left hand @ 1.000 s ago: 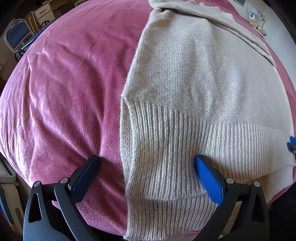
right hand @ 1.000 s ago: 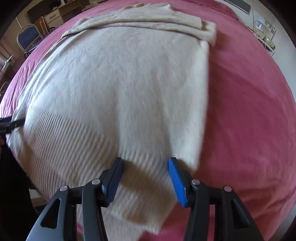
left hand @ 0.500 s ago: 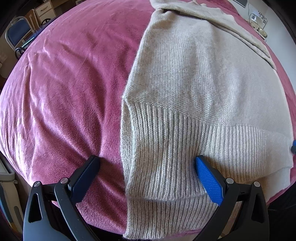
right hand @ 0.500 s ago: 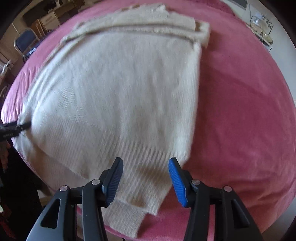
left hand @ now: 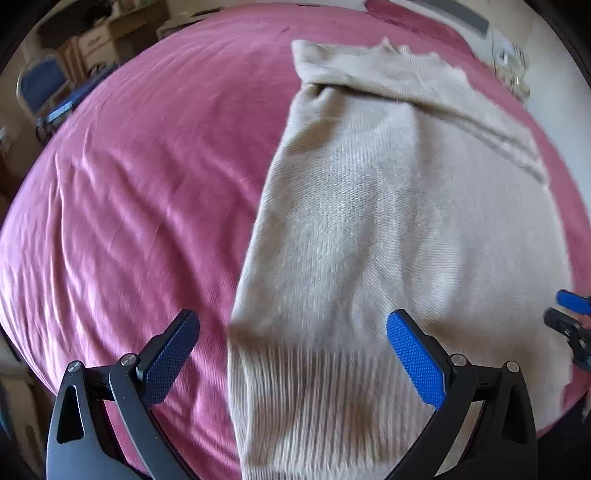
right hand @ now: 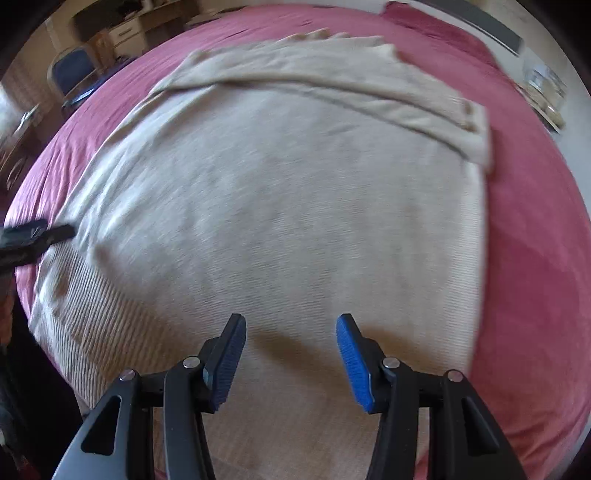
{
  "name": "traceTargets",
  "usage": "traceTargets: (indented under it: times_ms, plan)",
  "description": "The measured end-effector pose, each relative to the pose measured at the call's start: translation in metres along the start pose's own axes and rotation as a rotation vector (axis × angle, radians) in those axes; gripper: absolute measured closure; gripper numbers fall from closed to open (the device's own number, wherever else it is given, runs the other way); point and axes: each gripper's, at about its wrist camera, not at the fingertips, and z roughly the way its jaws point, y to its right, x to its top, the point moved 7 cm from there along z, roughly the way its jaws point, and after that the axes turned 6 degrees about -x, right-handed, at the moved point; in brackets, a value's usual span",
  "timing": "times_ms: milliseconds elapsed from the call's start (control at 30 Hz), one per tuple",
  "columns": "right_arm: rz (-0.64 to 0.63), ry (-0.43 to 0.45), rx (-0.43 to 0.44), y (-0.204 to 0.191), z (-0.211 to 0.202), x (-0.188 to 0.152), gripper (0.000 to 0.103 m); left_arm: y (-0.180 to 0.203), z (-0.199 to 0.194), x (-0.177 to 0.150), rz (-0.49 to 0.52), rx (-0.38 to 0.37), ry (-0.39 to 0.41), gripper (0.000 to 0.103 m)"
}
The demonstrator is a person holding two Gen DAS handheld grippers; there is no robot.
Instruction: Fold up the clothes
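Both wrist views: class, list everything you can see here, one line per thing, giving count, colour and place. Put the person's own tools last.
Sweater: one, beige, spread flat on the bed, sleeves folded across its far end, ribbed hem nearest the cameras.
Bedspread: one, pink, covering the bed under the sweater.
Chair: one, blue with a metal frame, on the floor beyond the bed's far left.
Drawers: one unit, pale wood, against the far wall; blurred.
Left tongs: one pair, black with blue pads, open, over the sweater's left edge at the hem.
Right tongs: one pair, black with blue pads, open, over the sweater near the hem, nothing between the pads.
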Motion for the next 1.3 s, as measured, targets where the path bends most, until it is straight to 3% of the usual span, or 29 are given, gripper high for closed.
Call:
traceTargets:
  times_ms: [100,167,267,400,667,800,900,1000,1200,1267,1300]
  plan:
    - [-0.082,-0.020,-0.008,-0.018,0.005,-0.010,0.051,0.001,0.018,-0.007,0.043,0.020,-0.036,0.000]
    - [-0.113,-0.004,-0.010,-0.023,0.000,-0.005,0.051,-0.003,0.020,-0.011,0.012,-0.009,-0.007,0.000]
    - [-0.111,0.075,0.047,-0.033,-0.017,0.038,0.051,-0.008,0.020,-0.019,-0.025,-0.027,0.039,0.000]
    - [-0.137,0.164,0.035,-0.053,-0.018,0.116,0.051,-0.007,0.018,-0.027,-0.008,-0.002,0.100,0.001]
    - [-0.174,0.183,0.153,-0.136,0.024,0.217,0.051,-0.012,0.021,-0.028,-0.023,-0.042,0.119,0.000]
    - [-0.158,0.174,0.241,-0.170,0.046,0.245,0.051,-0.015,0.023,-0.027,-0.026,-0.056,0.133,0.000]
    - [-0.164,0.202,0.185,-0.184,0.054,0.260,0.051,-0.016,0.024,-0.026,-0.028,-0.061,0.138,0.000]
    - [-0.106,0.159,0.171,-0.193,0.073,0.273,0.051,-0.017,0.026,-0.025,-0.030,-0.065,0.143,0.000]
    - [-0.104,0.243,0.205,-0.230,0.067,0.298,0.046,-0.019,0.029,-0.022,-0.033,-0.073,0.146,0.000]
    - [-0.141,0.248,0.243,-0.247,0.064,0.303,0.046,-0.020,0.030,-0.021,-0.033,-0.075,0.146,0.000]
    - [-0.166,0.235,0.218,-0.256,0.067,0.305,0.045,-0.020,0.031,-0.020,-0.032,-0.076,0.147,0.000]
